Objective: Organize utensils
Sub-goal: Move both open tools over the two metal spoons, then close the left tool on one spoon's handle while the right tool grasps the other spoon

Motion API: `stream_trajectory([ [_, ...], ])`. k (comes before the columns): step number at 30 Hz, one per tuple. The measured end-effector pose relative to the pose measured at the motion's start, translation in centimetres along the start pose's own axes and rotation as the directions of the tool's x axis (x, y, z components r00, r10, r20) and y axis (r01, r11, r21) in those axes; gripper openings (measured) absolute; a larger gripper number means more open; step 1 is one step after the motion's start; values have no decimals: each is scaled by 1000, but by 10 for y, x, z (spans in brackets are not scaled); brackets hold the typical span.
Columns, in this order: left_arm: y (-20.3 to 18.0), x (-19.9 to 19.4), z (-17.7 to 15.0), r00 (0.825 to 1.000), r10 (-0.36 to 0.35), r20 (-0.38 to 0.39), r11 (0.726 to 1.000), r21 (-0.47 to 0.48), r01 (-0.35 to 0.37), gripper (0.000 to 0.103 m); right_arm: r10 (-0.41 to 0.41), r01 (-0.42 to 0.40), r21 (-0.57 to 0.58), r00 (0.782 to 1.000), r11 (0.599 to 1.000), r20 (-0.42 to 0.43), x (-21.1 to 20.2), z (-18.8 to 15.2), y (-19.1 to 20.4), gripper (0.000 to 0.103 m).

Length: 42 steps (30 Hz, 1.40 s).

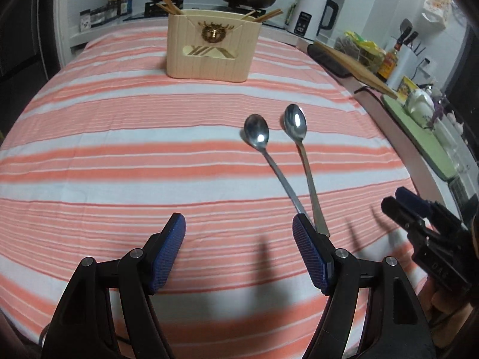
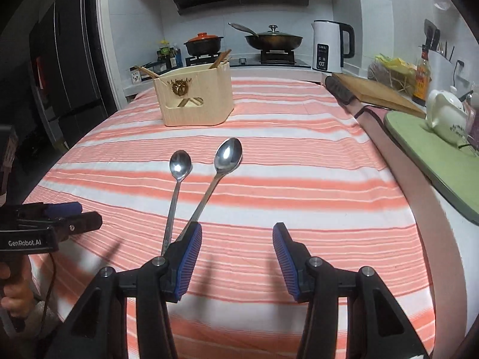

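Two steel spoons lie side by side on the striped cloth, bowls pointing away: a left spoon (image 1: 257, 133) (image 2: 180, 166) and a right spoon (image 1: 295, 123) (image 2: 228, 154). A cream utensil holder (image 1: 211, 48) (image 2: 196, 95) with wooden chopsticks (image 1: 169, 3) stands at the far side. My left gripper (image 1: 239, 233) is open and empty, its right finger by the spoon handles. My right gripper (image 2: 237, 240) is open and empty, its left finger by the handle ends. Each gripper shows in the other's view, the right one (image 1: 401, 202) and the left one (image 2: 74, 214).
A stove with a clay pot (image 2: 203, 43) and a wok (image 2: 274, 40) is behind the table. A white kettle (image 2: 329, 46), a cutting board (image 2: 377, 92), a teapot (image 2: 446, 116) on a green mat (image 2: 434, 155) and bottles line the right counter.
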<state>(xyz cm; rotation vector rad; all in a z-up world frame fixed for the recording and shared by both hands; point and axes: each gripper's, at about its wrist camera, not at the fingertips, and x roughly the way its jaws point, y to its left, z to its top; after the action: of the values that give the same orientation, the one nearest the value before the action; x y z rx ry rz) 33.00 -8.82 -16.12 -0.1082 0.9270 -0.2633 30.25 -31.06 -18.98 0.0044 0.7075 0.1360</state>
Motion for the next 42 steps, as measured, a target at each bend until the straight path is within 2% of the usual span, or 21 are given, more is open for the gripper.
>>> stream_trajectory([
  [5, -14, 25, 21, 1000, -2, 13, 1000, -20, 2, 76, -1, 1, 20, 1000, 1000, 14, -2, 0, -7, 50],
  [12, -30, 67, 34, 997, 81, -3, 997, -10, -81, 74, 2, -3, 32, 1000, 999, 8, 1, 0, -15, 50],
  [15, -37, 81, 37, 993, 117, -14, 993, 25, -116, 68, -1, 1, 40, 1000, 999, 6, 1, -1, -22, 50],
  [18, -43, 88, 36, 988, 157, -9, 986, 65, -156, 53, -2, 2, 40, 1000, 999, 0, 3, 0, -26, 50],
  [20, -45, 87, 36, 988, 154, -3, 984, 85, -153, 30, -5, 5, 39, 1000, 999, 2, 3, 2, -27, 50],
  [21, -45, 87, 36, 989, 151, -4, 985, 90, -150, 25, -5, 5, 39, 1000, 999, 2, 3, 4, -28, 50],
  [22, -44, 86, 36, 988, 152, -3, 984, 94, -151, 14, -5, 5, 37, 1000, 999, 2, 4, 6, -28, 50],
  [23, -43, 86, 36, 988, 155, -4, 984, 94, -154, 10, -4, 4, 34, 1000, 999, 1, 6, 8, -27, 50],
  [28, -26, 81, 35, 987, 160, -2, 985, 69, -159, 5, 32, -31, 27, 999, 999, -37, 26, 24, -19, 50],
  [36, 23, 69, 36, 980, 197, -8, 980, -30, -197, 6, 106, -101, 50, 988, 994, -111, 78, 48, 3, 50],
  [42, 68, 59, 38, 983, 181, -35, 976, -114, -184, 9, 94, -83, 77, 982, 994, -161, 108, 59, 14, 50],
])
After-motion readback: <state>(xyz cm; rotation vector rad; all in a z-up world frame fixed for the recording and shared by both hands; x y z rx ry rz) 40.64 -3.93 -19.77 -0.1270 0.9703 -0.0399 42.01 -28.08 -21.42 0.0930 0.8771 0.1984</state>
